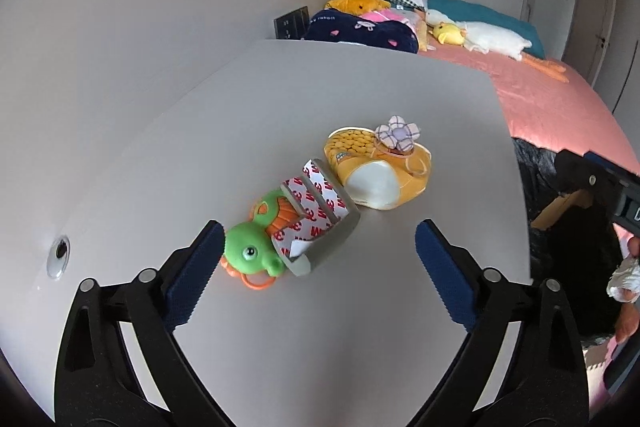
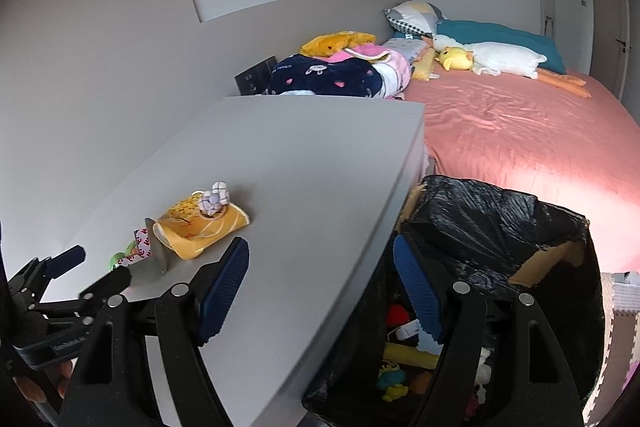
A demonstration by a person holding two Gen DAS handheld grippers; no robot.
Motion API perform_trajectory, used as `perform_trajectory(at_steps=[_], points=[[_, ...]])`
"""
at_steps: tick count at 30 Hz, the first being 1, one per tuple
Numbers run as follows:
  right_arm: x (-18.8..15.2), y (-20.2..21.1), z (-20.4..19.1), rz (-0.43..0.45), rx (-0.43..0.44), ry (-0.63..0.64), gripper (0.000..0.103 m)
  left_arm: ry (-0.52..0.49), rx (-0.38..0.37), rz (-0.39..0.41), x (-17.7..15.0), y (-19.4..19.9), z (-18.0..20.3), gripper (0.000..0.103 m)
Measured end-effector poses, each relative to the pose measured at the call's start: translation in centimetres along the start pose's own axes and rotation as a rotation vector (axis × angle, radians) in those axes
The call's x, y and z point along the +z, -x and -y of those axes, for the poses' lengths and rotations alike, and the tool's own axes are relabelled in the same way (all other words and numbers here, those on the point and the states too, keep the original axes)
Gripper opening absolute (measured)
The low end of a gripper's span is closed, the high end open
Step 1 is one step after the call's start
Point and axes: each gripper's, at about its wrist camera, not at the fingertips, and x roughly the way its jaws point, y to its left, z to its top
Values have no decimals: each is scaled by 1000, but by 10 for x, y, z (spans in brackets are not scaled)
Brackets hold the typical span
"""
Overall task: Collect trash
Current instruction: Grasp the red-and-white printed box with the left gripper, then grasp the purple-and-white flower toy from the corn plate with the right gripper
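Observation:
On the grey table (image 1: 280, 99) lie a green toy frog (image 1: 250, 253), a grey tape roll with red print (image 1: 320, 211) and a yellow snack packet (image 1: 380, 171) with a checked fabric flower (image 1: 398, 135) on top. My left gripper (image 1: 318, 231) is open around the frog's head and the tape's near end; its left finger (image 1: 196, 267) is beside the frog and the pads are not pressing. My right gripper (image 2: 320, 245) is open and empty, straddling the table's right edge. From the right wrist the packet (image 2: 200, 231), the tape (image 2: 142, 243) and the left gripper (image 2: 96, 267) show at the left.
A box lined with a black bag (image 2: 500, 219) stands beside the table's right edge, with several small toys and scraps inside. Behind is a bed with a pink sheet (image 2: 520, 131), pillows and plush toys. A round cable hole (image 1: 58, 255) sits in the table's left side.

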Motion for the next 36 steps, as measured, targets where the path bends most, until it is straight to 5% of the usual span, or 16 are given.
perform_trajectory(at_steps=[10,23,36], points=[[10,-25,-22,-22,16,31,75,-70,10,-58,4,-41,3,79],[24,-71,-53,-88,84,77,74,-116,16,-47,7,-53,-7,51],[33,-112,-76,-146,100,105,67,37,-23,27,15,-26,-48,46]])
